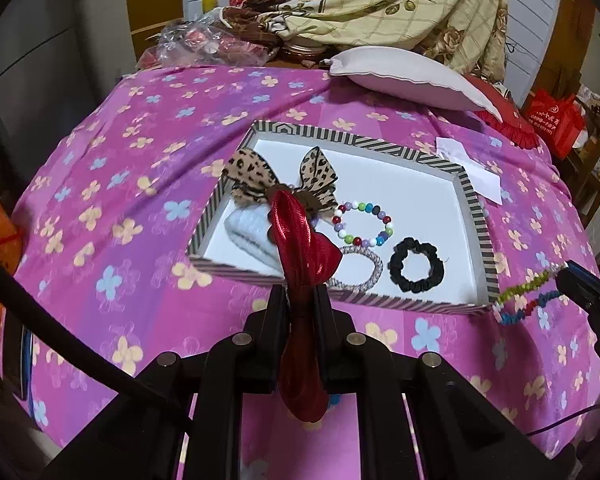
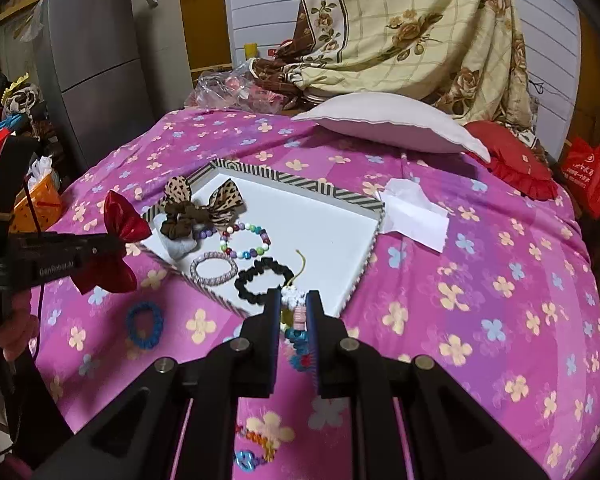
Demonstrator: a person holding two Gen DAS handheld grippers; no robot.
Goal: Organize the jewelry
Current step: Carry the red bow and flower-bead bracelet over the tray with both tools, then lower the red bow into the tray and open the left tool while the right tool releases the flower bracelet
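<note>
A striped-rim white tray (image 1: 476, 216) (image 2: 364, 256) lies on the pink flowered bedspread. In it are a leopard bow scrunchie (image 1: 260, 176) (image 2: 204, 204), a coloured bead bracelet (image 1: 362, 224) (image 2: 246, 240), a grey hair tie (image 1: 360, 268) (image 2: 214, 268), a black scrunchie (image 1: 416, 266) (image 2: 264, 280) and a pale blue item (image 1: 248, 232). My left gripper (image 1: 300, 292) (image 2: 112, 248) is shut on a red satin bow (image 1: 300, 264) (image 2: 122, 224), held over the tray's near left edge. My right gripper (image 2: 294, 300) (image 1: 568, 276) is shut on a multicoloured woven bracelet (image 2: 296, 336) (image 1: 524, 296) just outside the tray's near right corner.
A blue hair tie (image 2: 144, 326) lies on the bedspread left of the tray. A beaded bracelet (image 2: 256, 446) lies under my right gripper. White paper (image 2: 416, 216) sits beyond the tray. A pillow (image 2: 384, 124), a red cushion (image 2: 512, 164) and piled cloth are at the back.
</note>
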